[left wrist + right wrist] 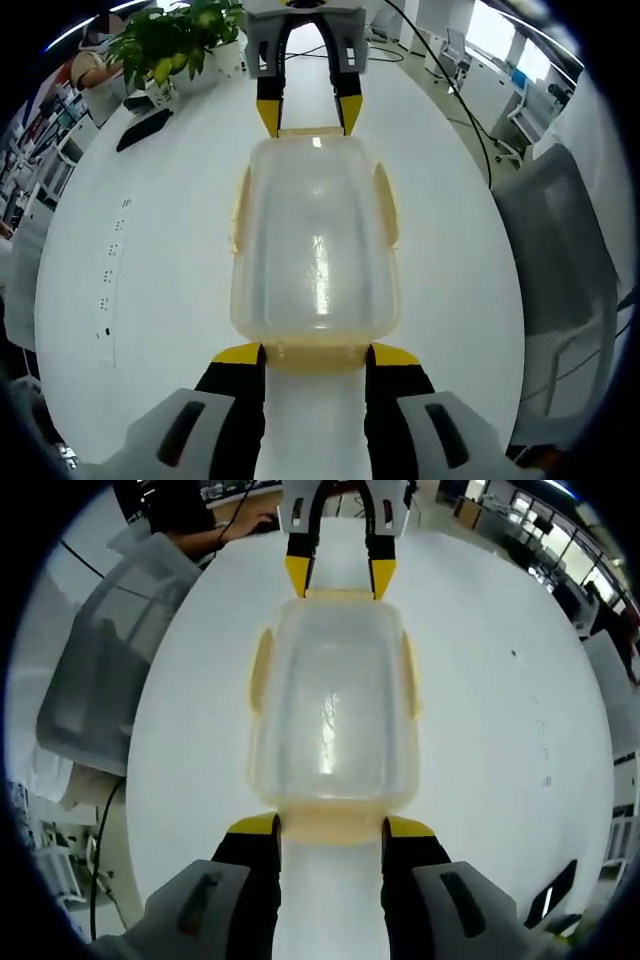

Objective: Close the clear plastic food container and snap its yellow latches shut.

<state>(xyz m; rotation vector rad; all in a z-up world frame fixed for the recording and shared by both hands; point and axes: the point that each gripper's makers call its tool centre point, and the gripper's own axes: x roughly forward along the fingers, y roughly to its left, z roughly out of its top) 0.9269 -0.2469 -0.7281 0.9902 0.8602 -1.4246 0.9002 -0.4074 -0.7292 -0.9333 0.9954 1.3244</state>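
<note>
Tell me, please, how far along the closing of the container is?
Done: the lid sits on the container on the table. In hand: the left gripper and right gripper stand open at opposite ends, each straddling an end latch. Left: the side latches look splayed out, so apparently unsnapped; whether the end ones have clicked is unclear.
</note>
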